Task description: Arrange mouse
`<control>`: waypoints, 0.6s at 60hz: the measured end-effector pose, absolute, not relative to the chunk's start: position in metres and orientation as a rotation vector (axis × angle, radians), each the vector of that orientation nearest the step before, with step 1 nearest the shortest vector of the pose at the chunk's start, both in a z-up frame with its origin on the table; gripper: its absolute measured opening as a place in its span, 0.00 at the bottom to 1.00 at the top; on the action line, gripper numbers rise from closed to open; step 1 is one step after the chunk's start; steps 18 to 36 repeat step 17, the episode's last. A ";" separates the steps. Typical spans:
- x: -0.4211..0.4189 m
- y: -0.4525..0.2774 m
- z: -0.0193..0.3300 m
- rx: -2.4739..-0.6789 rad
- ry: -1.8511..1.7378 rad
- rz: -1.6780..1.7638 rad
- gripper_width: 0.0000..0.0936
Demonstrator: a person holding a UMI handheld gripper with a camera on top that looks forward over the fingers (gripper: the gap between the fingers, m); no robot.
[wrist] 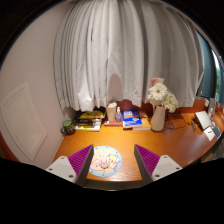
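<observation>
My gripper point(113, 160) is held high above an orange-brown desk point(170, 142), its two fingers spread wide with the purple pads point(80, 160) facing each other. Between the fingers, down on the desk, lies a round mouse pad point(106, 160) with a pale blue rim and a pinkish cartoon print. Nothing is held. No mouse shows clearly in this view.
At the back of the desk stand a vase of white flowers point(158, 104), a stack of books point(130, 120), a white cup point(112, 112) and a dark pot point(68, 127). A laptop point(209, 124) sits to the right. White curtains point(120, 50) hang behind.
</observation>
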State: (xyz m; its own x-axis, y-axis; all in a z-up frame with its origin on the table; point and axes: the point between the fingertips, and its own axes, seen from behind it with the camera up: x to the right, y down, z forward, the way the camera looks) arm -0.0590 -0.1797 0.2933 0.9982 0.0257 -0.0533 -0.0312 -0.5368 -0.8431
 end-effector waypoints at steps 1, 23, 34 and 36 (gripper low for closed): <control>-0.059 -0.180 0.294 -2.134 0.006 0.072 0.86; -0.059 -0.181 0.300 -2.117 0.019 0.073 0.87; -0.059 -0.181 0.300 -2.117 0.019 0.073 0.87; -0.059 -0.181 0.300 -2.117 0.019 0.073 0.87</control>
